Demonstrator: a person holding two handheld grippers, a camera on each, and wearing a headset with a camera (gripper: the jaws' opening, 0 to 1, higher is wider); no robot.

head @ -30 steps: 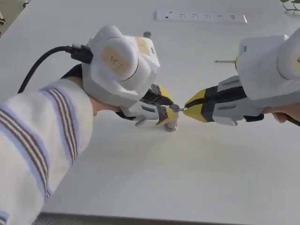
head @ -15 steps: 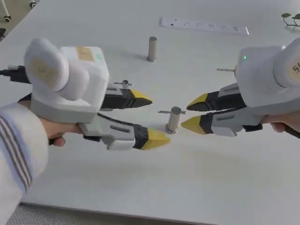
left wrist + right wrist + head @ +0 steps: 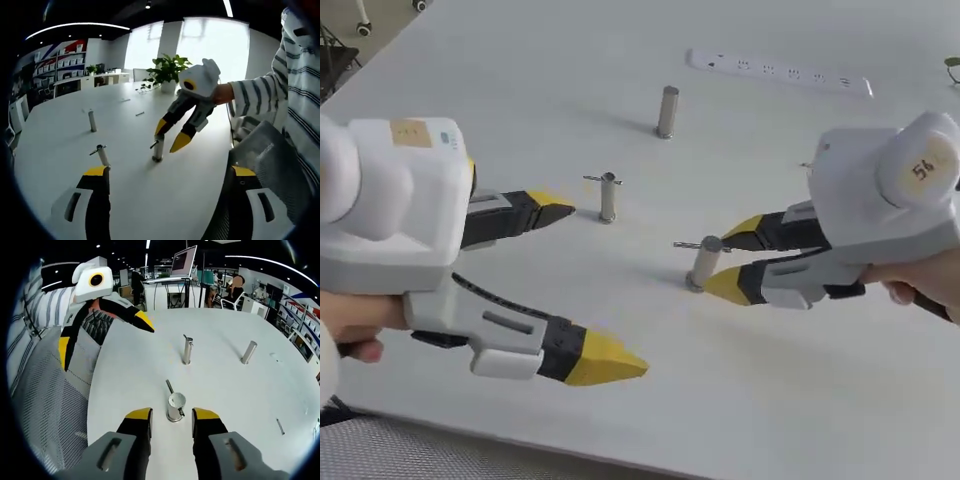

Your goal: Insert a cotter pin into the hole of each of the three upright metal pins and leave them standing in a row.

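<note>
The white desk (image 3: 740, 400) carries everything. The left gripper (image 3: 588, 285) is over the near left part of it, jaws spread wide apart and holding nothing. The right gripper (image 3: 728, 258) reaches in low from the right, jaws apart. The near pin (image 3: 701, 268) stands between their tips, with a gap on each side in the right gripper view. A power strip (image 3: 780, 72) lies along the far side.

All three metal pins stand upright and well apart, not in a straight line. The middle pin (image 3: 609, 200) is left of the near one and farther back, and the far pin (image 3: 667, 111) is nearer the strip.

A cotter pin (image 3: 686, 244) passes through the near pin's top and sticks out to the left. A second cotter pin (image 3: 597, 180) crosses the middle pin's top. The far pin is still bare. A loose cotter pin (image 3: 140, 113) lies flat on the desk beyond the right gripper.
</note>
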